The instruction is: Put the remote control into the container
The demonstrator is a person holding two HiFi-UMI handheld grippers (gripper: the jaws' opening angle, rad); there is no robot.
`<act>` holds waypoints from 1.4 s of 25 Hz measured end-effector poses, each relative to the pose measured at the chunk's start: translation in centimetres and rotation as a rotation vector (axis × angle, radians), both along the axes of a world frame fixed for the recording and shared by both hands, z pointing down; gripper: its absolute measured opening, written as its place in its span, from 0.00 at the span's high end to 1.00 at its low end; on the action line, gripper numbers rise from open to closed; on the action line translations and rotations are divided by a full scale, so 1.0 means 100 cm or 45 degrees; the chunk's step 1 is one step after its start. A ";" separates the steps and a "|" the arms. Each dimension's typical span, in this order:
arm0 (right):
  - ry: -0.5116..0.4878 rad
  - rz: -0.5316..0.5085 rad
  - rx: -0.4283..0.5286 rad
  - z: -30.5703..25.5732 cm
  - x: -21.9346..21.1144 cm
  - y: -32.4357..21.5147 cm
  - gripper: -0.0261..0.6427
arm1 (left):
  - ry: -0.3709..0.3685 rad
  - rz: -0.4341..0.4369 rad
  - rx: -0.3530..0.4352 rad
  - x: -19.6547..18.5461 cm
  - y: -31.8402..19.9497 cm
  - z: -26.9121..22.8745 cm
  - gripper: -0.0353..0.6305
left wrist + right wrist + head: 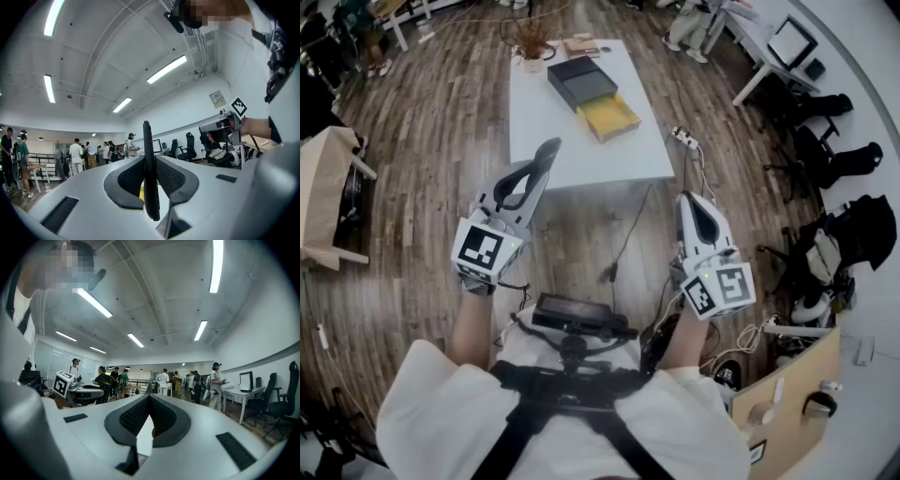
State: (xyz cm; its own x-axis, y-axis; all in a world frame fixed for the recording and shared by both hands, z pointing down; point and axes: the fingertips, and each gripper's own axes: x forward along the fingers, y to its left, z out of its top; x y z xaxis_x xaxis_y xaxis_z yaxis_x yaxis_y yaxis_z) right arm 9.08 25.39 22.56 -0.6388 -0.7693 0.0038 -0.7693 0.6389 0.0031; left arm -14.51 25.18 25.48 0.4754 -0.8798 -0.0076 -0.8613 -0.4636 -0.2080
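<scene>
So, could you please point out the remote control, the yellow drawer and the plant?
remote control [150,178], left gripper view, its thin black edge.
yellow drawer [612,114], head view, its inner floor.
plant [532,39], head view, its dry leaves.

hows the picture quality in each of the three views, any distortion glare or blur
Head view: evenly lit and sharp, but the fisheye bows the white table and floor planks. Left gripper view: dark rounded corners, ceiling light strips blown out, the remote control reads as a dark edge-on sliver. Right gripper view: same dark corners, a ceiling strip glares.
</scene>
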 end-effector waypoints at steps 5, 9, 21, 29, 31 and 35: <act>-0.009 -0.002 -0.018 0.002 -0.005 -0.002 0.96 | 0.001 -0.003 -0.006 -0.004 0.000 0.000 0.83; -0.046 -0.020 -0.021 0.001 -0.010 -0.002 0.96 | 0.004 -0.003 -0.011 -0.006 0.000 0.002 0.83; -0.018 0.039 -0.040 0.004 -0.025 0.004 0.96 | 0.013 0.018 -0.011 -0.021 0.001 0.003 0.83; 0.010 0.048 -0.031 0.010 -0.057 0.022 0.96 | 0.000 0.080 -0.012 -0.038 0.011 0.012 0.83; 0.018 0.043 -0.035 0.012 -0.065 0.025 0.96 | 0.003 0.092 -0.009 -0.041 0.011 0.014 0.83; 0.020 0.028 -0.030 0.012 -0.073 0.025 0.96 | 0.007 0.093 -0.009 -0.046 0.007 0.017 0.83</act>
